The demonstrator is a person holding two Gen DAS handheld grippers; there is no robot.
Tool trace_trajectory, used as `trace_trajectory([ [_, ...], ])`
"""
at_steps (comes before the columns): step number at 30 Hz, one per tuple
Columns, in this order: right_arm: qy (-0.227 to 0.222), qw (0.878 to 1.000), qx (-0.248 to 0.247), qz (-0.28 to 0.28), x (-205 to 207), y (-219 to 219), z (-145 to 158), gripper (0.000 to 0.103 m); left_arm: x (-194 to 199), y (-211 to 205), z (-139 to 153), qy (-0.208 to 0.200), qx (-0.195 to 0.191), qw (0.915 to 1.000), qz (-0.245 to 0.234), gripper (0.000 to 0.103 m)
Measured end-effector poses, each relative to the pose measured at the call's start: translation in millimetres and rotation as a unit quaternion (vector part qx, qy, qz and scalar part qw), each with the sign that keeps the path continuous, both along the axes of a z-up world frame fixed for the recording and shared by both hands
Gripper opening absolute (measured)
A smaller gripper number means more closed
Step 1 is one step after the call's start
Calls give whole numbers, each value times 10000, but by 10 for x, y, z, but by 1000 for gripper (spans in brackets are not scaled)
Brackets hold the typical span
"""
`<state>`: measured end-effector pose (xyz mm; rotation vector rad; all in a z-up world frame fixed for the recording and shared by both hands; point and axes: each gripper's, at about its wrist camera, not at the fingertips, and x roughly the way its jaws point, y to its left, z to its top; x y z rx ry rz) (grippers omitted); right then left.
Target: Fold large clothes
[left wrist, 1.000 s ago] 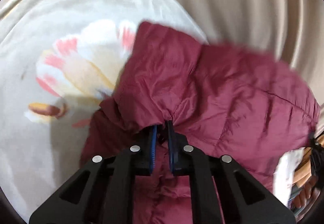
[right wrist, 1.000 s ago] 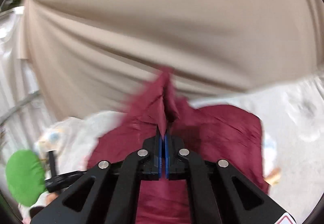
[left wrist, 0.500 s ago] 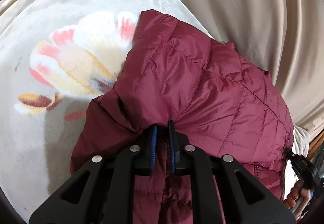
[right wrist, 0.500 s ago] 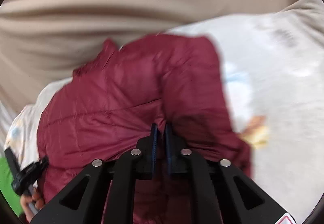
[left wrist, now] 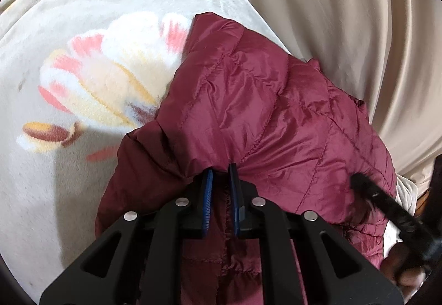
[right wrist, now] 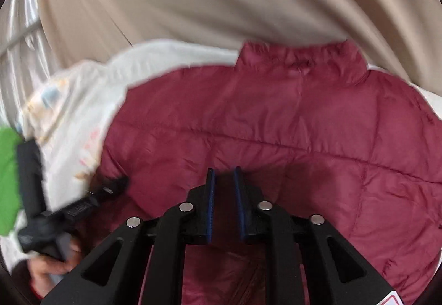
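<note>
Floral blanket (left wrist: 83, 78) under one maroon jacket (right wrist: 290, 125), two hand-held grippers.

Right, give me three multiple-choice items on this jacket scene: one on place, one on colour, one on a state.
1. The jacket lies on: A) a flowered blanket B) a wooden chair C) a metal tray.
2. Its colour: A) navy B) maroon C) green.
3. The left hand-held gripper is: A) wide open and empty B) pinching jacket fabric C) holding a hanger.
Answers: 1 A, the flower print shows right beside it; 2 B, plain in both views; 3 B, fabric puckers between its pads.
</note>
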<state>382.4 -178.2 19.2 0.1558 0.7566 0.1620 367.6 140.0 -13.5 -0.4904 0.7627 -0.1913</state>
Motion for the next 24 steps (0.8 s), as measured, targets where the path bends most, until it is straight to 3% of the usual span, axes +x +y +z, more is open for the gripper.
trace_trajectory([
  [4,-30,9970,283,-716,-293,-942,-64,0,1,39,-20,20,-98,10000,-10,14],
  [8,26,9801,705,-1854,-669,-2025,-188,0,-6,14,-15,11,38,10000,-47,17],
  [11,166,9713,621,-2288,-785,-2270,-216,0,1,15,-3,11,136,9999,-42,17],
  [13,90,9688,563,-2411,-836,-2234,-82,0,4,36,-9,13,121,9999,-32,16],
  [14,-47,9702,640,-2337,-838,-2161,7,12,3,38,-7,15,116,9999,-25,15],
  [19,-402,9835,1044,-1425,-525,-1468,427,12,-14,-8,-5,18,160,9999,-19,15],
  [24,-305,9965,650,-427,-13,-448,406,12,-7,-15,-12,17,157,9999,-17,15],
])
